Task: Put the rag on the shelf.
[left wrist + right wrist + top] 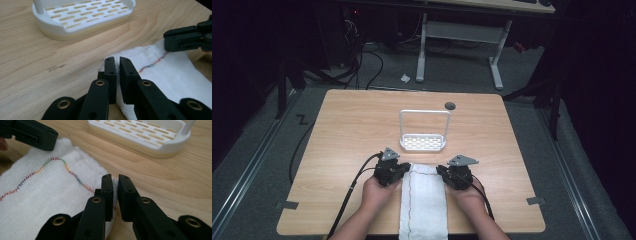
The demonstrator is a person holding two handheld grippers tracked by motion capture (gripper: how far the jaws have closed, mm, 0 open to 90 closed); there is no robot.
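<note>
A white cloth (424, 200) with a wavy line of coloured stitching lies on the wooden table (352, 130) and hangs over its near edge. My left gripper (404, 169) sits at the cloth's far left corner. In the left gripper view my left gripper (117, 59) has its jaws pinched on the cloth (162, 72) edge. My right gripper (441, 171) is at the far right corner. In the right gripper view my right gripper (115, 177) is closed on the cloth (45, 187) hem. A white slotted rack (423, 142) with an upright frame stands just beyond.
A round cable hole (450, 105) lies behind the rack. Tape patches (287, 204) mark the table's near corners. Bare wood stretches to both sides. Another desk's white legs (496, 65) and cables stand on the floor beyond.
</note>
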